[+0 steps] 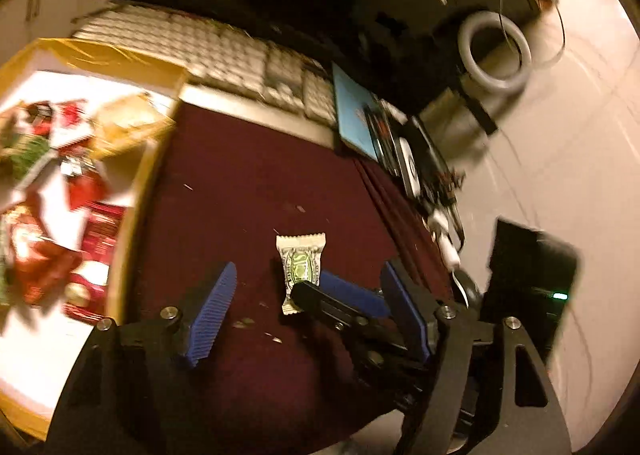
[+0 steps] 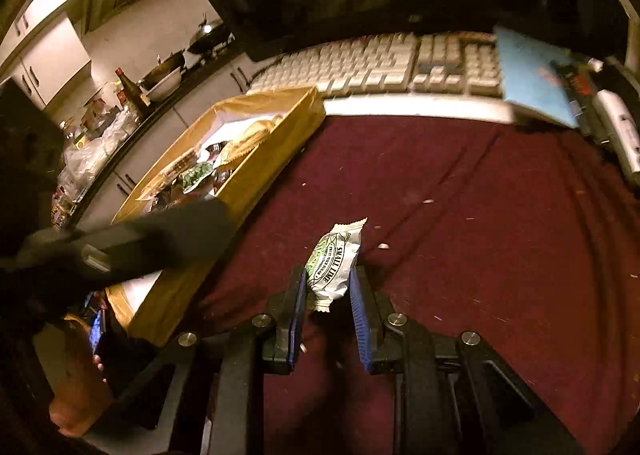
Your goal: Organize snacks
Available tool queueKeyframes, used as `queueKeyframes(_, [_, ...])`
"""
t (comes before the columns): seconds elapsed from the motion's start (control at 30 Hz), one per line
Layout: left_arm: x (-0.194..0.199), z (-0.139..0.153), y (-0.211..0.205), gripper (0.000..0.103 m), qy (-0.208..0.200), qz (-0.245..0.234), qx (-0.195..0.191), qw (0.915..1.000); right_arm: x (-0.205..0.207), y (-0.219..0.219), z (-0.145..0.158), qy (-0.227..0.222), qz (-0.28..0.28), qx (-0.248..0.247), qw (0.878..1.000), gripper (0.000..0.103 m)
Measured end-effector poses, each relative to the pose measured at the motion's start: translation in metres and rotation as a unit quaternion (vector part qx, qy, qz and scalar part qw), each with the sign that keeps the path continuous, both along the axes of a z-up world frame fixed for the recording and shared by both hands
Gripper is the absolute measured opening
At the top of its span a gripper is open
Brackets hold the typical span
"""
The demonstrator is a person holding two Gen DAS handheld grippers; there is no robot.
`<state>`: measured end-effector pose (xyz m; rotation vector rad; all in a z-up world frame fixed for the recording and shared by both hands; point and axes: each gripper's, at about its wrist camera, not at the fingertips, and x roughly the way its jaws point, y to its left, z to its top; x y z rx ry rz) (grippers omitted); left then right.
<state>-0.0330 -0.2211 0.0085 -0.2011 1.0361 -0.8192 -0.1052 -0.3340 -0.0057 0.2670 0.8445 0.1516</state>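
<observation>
A small white and green snack packet [image 2: 335, 265] sits between the blue pads of my right gripper [image 2: 328, 287], which is shut on it just above the dark red cloth [image 2: 460, 215]. The packet also shows in the left wrist view [image 1: 301, 267], with the right gripper's fingers [image 1: 340, 295] on it. My left gripper [image 1: 308, 295] is open and empty, just behind that packet. A yellow cardboard box [image 2: 276, 143] with several red, green and tan snack packets stands at the left; it also shows in the left wrist view [image 1: 132, 211].
A white keyboard [image 2: 376, 63] lies along the back edge. A blue booklet [image 2: 532, 75] and dark gadgets [image 1: 420, 163] lie at the back right. A white ring light [image 1: 496, 51] is on the floor beyond. Crumbs dot the cloth.
</observation>
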Motion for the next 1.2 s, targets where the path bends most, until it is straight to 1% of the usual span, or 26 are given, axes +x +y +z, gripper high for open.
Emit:
queueKeyframes(0.07, [0.004, -0.009, -0.005, 0.062, 0.027, -0.004, -0.005, 0.9996, -0.011, -0.003, 0.003, -0.01, 0.008, -0.004, 1.0, 0.022])
queueKeyframes(0.1, [0.006, -0.014, -0.006, 0.06, 0.042, -0.005, -0.012, 0.999, -0.014, -0.003, 0.003, -0.011, 0.009, -0.01, 1.0, 0.022])
queueKeyframes(0.2, [0.007, -0.025, -0.011, 0.052, 0.057, -0.012, -0.014, 0.9982, -0.017, -0.001, 0.001, -0.012, 0.007, -0.017, 1.0, 0.022])
queueKeyframes(0.27, [0.007, -0.031, -0.015, 0.033, 0.079, -0.022, -0.022, 0.9964, -0.018, 0.003, 0.001, -0.014, 0.016, -0.022, 1.0, 0.022])
queueKeyframes(0.3, [0.006, -0.034, -0.016, 0.03, 0.078, -0.021, -0.015, 0.9966, -0.019, 0.006, 0.001, -0.016, 0.022, -0.029, 0.999, 0.022])
queueKeyframes(0.33, [0.005, -0.034, -0.016, 0.024, 0.076, -0.021, -0.01, 0.9969, -0.019, 0.009, 0.001, -0.018, 0.019, -0.039, 0.999, 0.022])
queueKeyframes(0.37, [0.004, -0.034, -0.016, 0.02, 0.074, -0.021, -0.006, 0.997, -0.021, 0.011, -0.001, -0.019, 0.016, -0.045, 0.999, 0.022])
queueKeyframes(0.4, [0.004, -0.035, -0.015, 0.02, 0.078, -0.019, -0.009, 0.9967, -0.022, 0.013, -0.001, -0.02, 0.014, -0.047, 0.999, 0.022])
queueKeyframes(0.43, [0.005, -0.035, -0.013, 0.016, 0.081, -0.016, -0.012, 0.9965, -0.023, 0.013, -0.001, -0.021, 0.015, -0.045, 0.999, 0.022])
queueKeyframes(0.53, [0.003, -0.031, -0.006, 0.015, 0.071, -0.012, -0.012, 0.9973, -0.022, 0.016, -0.002, -0.021, 0.02, -0.043, 0.999, 0.022])
queueKeyframes(0.63, [0.001, -0.021, 0.002, 0.015, 0.053, -0.003, -0.015, 0.9985, -0.024, 0.023, 0.003, -0.033, 0.027, -0.049, 0.998, 0.022])
queueKeyframes(0.73, [0.001, -0.009, 0.016, 0.015, 0.04, 0.013, -0.027, 0.9987, -0.023, 0.031, 0.013, -0.051, 0.037, -0.048, 0.997, 0.022])
queueKeyframes(0.87, [0.003, 0.007, 0.04, 0.015, 0.009, 0.043, -0.025, 0.9987, -0.016, 0.048, 0.025, -0.068, 0.059, -0.05, 0.995, 0.022])
queueKeyframes(1.0, [0.012, 0.016, 0.071, 0.015, 0.002, 0.073, -0.041, 0.9965, 0.0, 0.077, 0.036, -0.078, 0.092, -0.061, 0.991, 0.023])
queueKeyframes(1.07, [0.017, 0.019, 0.088, 0.015, -0.004, 0.091, -0.042, 0.995, 0.006, 0.09, 0.04, -0.083, 0.103, -0.066, 0.989, 0.023])
queueKeyframes(1.2, [0.028, 0.018, 0.114, 0.014, -0.002, 0.118, -0.05, 0.9917, 0.025, 0.118, 0.041, -0.085, 0.128, -0.065, 0.986, 0.023])
